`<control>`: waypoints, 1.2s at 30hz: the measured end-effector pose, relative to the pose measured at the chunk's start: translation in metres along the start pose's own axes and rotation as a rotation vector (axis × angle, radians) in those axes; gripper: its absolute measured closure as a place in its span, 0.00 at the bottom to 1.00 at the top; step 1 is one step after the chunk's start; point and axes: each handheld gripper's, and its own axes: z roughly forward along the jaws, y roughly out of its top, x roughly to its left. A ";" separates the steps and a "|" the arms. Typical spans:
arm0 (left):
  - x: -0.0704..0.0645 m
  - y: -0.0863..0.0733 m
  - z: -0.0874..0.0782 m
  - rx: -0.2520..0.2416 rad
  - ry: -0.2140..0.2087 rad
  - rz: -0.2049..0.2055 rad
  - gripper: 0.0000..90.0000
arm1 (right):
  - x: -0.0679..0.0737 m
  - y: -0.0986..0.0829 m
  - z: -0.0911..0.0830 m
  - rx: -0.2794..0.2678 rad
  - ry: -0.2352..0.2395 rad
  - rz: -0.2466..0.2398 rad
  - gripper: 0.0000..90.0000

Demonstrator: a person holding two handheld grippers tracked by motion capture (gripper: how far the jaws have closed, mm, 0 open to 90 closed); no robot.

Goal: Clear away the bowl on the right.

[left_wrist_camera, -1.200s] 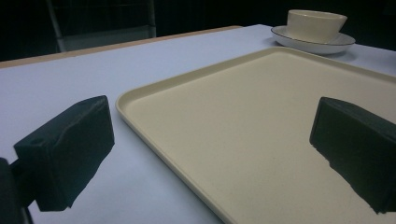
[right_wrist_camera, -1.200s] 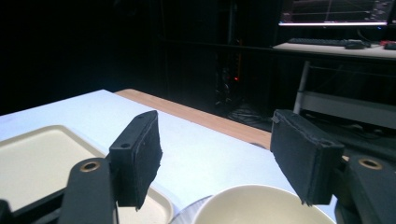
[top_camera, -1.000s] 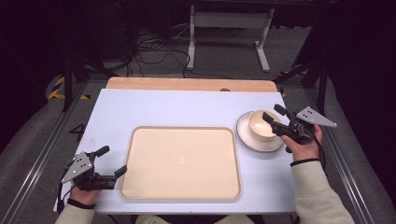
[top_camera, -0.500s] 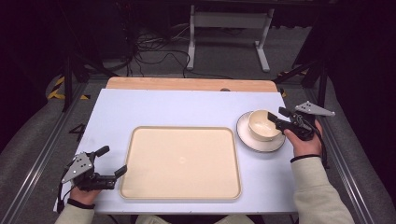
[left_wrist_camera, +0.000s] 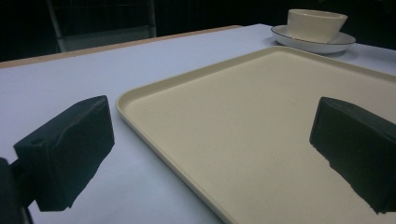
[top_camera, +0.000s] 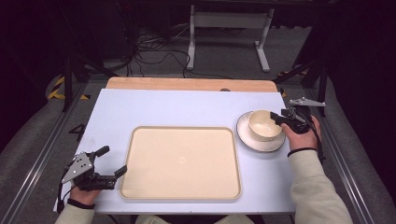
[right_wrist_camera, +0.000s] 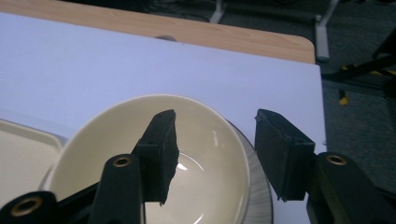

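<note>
A cream bowl (top_camera: 263, 124) stands on a white plate (top_camera: 254, 141) at the table's right. My right gripper (top_camera: 277, 117) is open at the bowl's right rim. In the right gripper view, one of the gripper's (right_wrist_camera: 215, 149) jaws is inside the bowl (right_wrist_camera: 201, 186) and the other is outside it, above the plate (right_wrist_camera: 259, 196). A large cream tray (top_camera: 180, 161) lies bare in the middle. My left gripper (top_camera: 112, 160) rests open at the tray's near left corner. Between the left gripper's (left_wrist_camera: 210, 154) jaws, the left gripper view shows the tray (left_wrist_camera: 261, 116), with the bowl (left_wrist_camera: 316, 23) and plate (left_wrist_camera: 322, 44) far off.
The white table top (top_camera: 163, 109) has a wooden strip (top_camera: 187, 84) along its far edge. Metal rails (top_camera: 42, 144) run down both sides. A desk frame (top_camera: 229, 28) and cables (top_camera: 154, 51) lie on the floor beyond.
My right gripper has shifted slightly toward the far side at the bowl's right rim. The bowl, the tray and the left gripper have stayed put.
</note>
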 end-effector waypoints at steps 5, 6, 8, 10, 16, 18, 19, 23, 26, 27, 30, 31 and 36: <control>0.000 0.000 0.000 0.003 -0.001 0.003 0.00 | -0.003 -0.001 0.008 0.070 -0.064 0.013 0.54; 0.000 0.000 0.000 0.002 0.000 0.001 0.00 | -0.003 -0.001 0.009 0.077 -0.068 0.016 0.54; 0.000 0.000 0.000 0.002 -0.001 0.002 0.00 | -0.006 -0.003 0.013 0.095 -0.090 0.020 0.53; 0.000 0.000 0.000 0.002 -0.001 0.001 0.00 | -0.010 -0.005 0.016 0.116 -0.092 0.036 0.53; 0.000 0.000 0.000 0.003 0.000 0.002 0.00 | -0.017 -0.010 0.024 0.192 -0.069 0.083 0.56; 0.000 0.000 0.000 0.003 0.000 0.002 0.00 | -0.017 -0.011 0.025 0.200 -0.061 0.081 0.58; 0.000 0.000 0.000 0.003 0.000 0.002 0.00 | -0.017 -0.012 0.027 0.207 -0.050 0.084 0.60; 0.000 0.000 0.000 0.003 0.000 0.002 0.00 | -0.015 -0.013 0.030 0.236 -0.034 0.087 0.68; 0.000 0.000 0.000 0.007 -0.002 0.003 0.00 | -0.016 -0.014 0.034 0.261 -0.031 0.086 0.74; 0.000 0.000 0.000 0.003 -0.001 0.002 0.00 | -0.016 -0.014 0.035 0.272 -0.031 0.095 0.78; 0.000 0.000 0.000 0.003 0.000 0.002 0.00 | -0.017 -0.015 0.036 0.294 0.000 0.136 0.88; 0.000 0.000 0.000 0.003 0.000 0.002 0.00 | -0.016 -0.014 0.036 0.299 0.003 0.138 0.90; 0.000 0.000 0.000 0.006 -0.002 0.001 0.00 | -0.014 -0.013 0.034 0.317 -0.011 0.204 0.92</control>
